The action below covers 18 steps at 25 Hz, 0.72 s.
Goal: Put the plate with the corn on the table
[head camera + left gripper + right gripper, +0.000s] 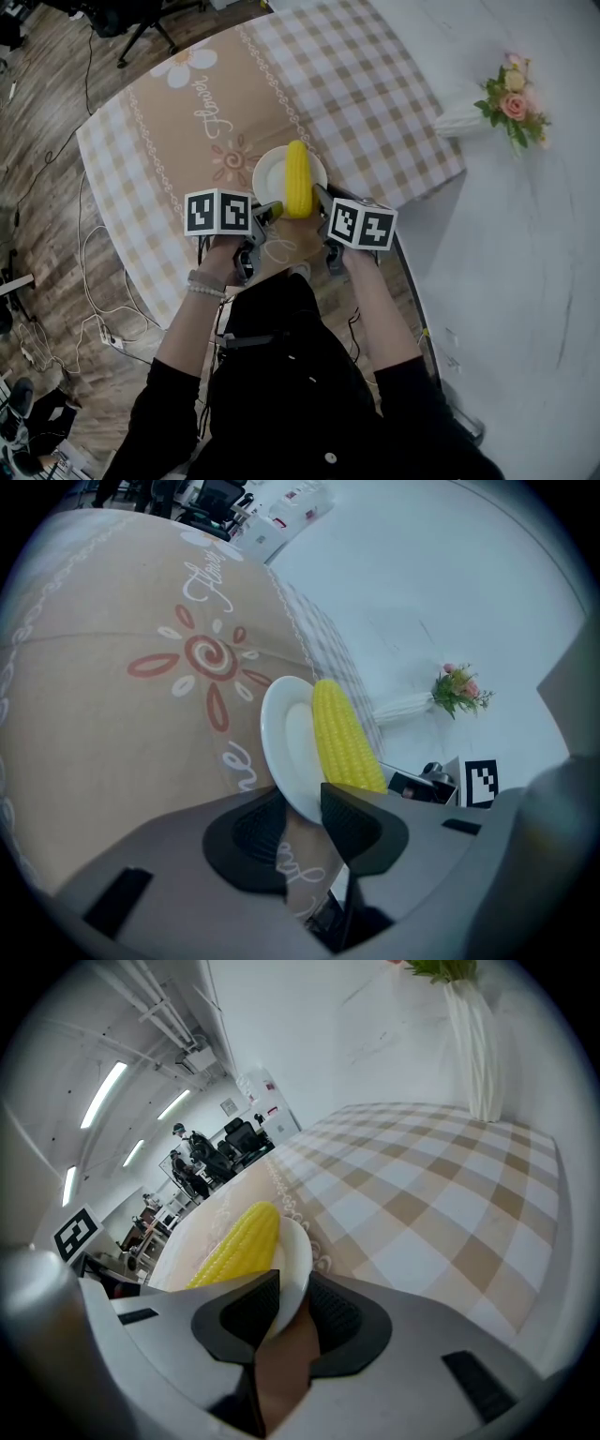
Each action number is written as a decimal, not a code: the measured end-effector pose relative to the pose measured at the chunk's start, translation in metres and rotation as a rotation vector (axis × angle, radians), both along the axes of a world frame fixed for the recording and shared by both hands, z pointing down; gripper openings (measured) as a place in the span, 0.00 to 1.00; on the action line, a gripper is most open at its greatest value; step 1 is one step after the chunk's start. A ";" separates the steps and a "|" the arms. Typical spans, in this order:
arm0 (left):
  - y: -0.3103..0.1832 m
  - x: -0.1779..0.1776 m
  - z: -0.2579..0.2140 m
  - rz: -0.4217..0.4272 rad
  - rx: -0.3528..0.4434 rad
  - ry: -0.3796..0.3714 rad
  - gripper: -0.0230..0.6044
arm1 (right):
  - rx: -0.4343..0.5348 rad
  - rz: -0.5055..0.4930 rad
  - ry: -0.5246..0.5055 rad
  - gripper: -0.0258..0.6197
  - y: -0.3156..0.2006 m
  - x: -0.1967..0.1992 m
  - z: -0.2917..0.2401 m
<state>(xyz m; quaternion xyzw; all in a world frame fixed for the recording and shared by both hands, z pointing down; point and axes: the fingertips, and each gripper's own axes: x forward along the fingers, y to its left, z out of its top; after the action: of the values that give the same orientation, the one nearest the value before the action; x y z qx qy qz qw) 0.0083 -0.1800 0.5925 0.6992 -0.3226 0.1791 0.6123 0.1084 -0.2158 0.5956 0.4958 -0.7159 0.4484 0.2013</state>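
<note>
Black sleeves (169, 412) lead to the tools: left gripper (267, 212) and right gripper (322, 197) each pinch the plate (270, 171) by its near rim, one jaw above and one below. Corn (298, 178) lies loose on it, over the cloth (187, 122) close to the near edge. Whether the plate touches down, I can't tell. I'd lower both sides together and level so the cob doesn't roll, releasing only once it sits flat. Flowers (511, 98) stand well apart.
</note>
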 end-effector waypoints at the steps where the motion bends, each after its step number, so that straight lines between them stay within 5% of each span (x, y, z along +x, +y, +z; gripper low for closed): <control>1: 0.002 -0.001 0.000 0.006 0.001 -0.008 0.22 | 0.001 -0.004 0.004 0.24 0.000 0.000 0.000; 18: 0.023 -0.031 -0.002 -0.009 0.103 -0.103 0.15 | 0.052 -0.062 0.069 0.23 0.000 -0.004 -0.003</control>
<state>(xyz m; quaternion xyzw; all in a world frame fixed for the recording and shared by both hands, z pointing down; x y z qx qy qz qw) -0.0230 -0.1568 0.5904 0.7181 -0.3658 0.1953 0.5589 0.1043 -0.2156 0.5924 0.4936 -0.7348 0.4062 0.2266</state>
